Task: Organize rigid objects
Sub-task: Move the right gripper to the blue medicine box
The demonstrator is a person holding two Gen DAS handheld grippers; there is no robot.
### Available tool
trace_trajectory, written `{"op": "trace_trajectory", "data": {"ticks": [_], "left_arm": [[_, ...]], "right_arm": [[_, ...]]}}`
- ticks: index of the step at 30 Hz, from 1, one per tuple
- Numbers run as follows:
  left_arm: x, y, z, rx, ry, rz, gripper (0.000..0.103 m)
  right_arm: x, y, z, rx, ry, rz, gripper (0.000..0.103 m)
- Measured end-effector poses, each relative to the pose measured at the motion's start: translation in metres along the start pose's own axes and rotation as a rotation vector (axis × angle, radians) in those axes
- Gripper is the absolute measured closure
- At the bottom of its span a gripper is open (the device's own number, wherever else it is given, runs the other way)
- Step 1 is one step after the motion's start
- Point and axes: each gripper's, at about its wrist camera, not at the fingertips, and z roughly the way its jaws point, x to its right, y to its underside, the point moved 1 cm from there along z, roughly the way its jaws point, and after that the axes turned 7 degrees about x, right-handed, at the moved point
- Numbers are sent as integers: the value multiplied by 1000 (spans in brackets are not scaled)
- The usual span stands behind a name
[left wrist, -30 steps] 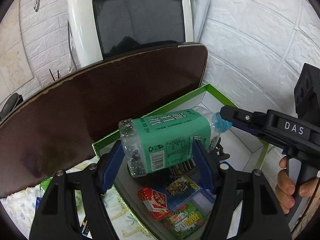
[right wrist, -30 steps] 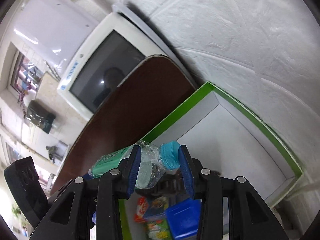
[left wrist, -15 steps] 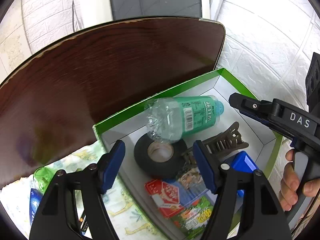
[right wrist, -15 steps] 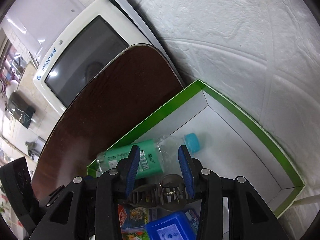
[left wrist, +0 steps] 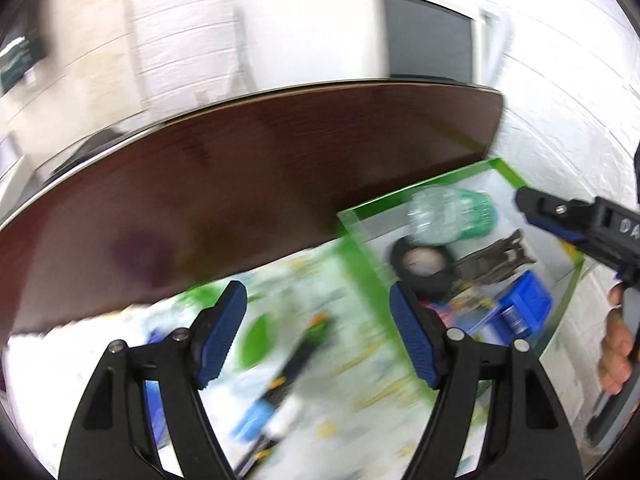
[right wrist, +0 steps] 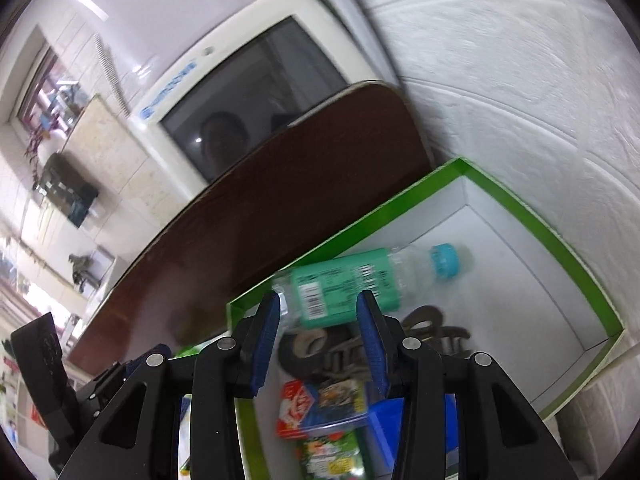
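A clear bottle with a green label and blue cap (right wrist: 360, 280) lies on its side in the green-rimmed white box (right wrist: 536, 224), against its far wall; it also shows blurred in the left wrist view (left wrist: 452, 216). Below it lie a black tape roll (left wrist: 424, 268), a brown hair clip (left wrist: 496, 260), a blue box (left wrist: 524, 312) and small card packs (right wrist: 320, 404). My left gripper (left wrist: 318, 336) is open and empty over the patterned cloth (left wrist: 352, 360), left of the box. My right gripper (right wrist: 318, 340) is open and empty above the box's near part.
A dark brown tabletop (left wrist: 240, 184) stands on edge behind the box, with a white monitor (right wrist: 256, 92) behind it and a white wall (right wrist: 520, 80) to the right. Blurred small items, one black and orange (left wrist: 296, 364) and one green (left wrist: 256, 340), lie on the cloth.
Both grippers let go of the bottle, which now lies in the box. The left gripper has swung left over the cloth; the right has pulled back a little.
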Motion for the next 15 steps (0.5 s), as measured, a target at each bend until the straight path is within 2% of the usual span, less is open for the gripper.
{"op": "trace_trajectory", "data": {"ticks": [6, 11, 15], "left_arm": [[-68, 50, -19, -42, -118, -99, 28], [-111, 96, -29, -90, -176, -206, 29], [-130, 116, -26, -114, -176, -281, 29]], "right_arm": [[-59, 25, 12, -72, -82, -117, 60], [-125, 67, 31, -177, -190, -284, 57], [-164, 98, 56, -272, -237, -330, 57]]}}
